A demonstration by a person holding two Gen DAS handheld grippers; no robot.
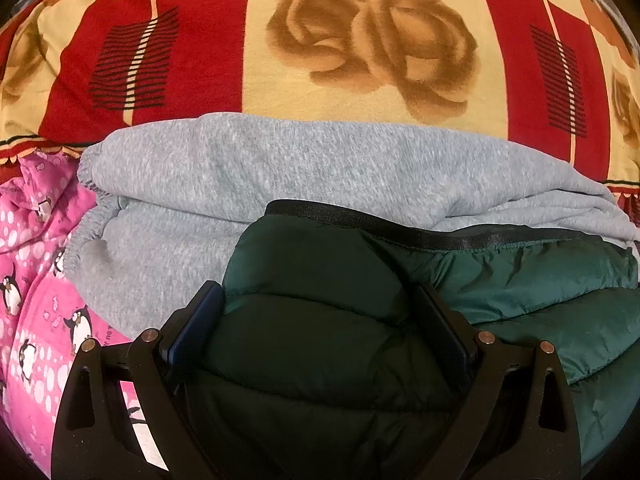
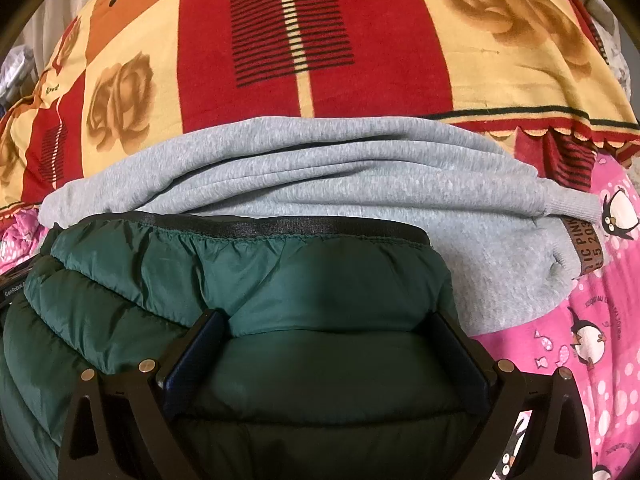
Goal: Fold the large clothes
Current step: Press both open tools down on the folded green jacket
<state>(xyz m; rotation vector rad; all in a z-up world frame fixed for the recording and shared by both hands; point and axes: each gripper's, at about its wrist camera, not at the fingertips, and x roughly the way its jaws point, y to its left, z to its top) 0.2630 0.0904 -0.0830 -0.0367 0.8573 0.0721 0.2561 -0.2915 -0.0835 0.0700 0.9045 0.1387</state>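
A dark green puffer jacket (image 1: 320, 264) with a black elastic hem lies folded on a folded grey sweatshirt (image 1: 208, 184). It also shows in the right wrist view (image 2: 304, 276), on the same grey sweatshirt (image 2: 320, 176). My left gripper (image 1: 320, 304) is open, its fingers (image 1: 200, 320) wide apart and resting on the jacket's left end. My right gripper (image 2: 332, 332) is open, its fingers (image 2: 200, 340) wide apart over the jacket's right end. Neither pinches the fabric.
A pink penguin-print sheet (image 1: 36, 280) lies under the clothes, also in the right wrist view (image 2: 592, 340). A red and yellow rose-print blanket (image 1: 360, 40) covers the far side, also in the right wrist view (image 2: 304, 40).
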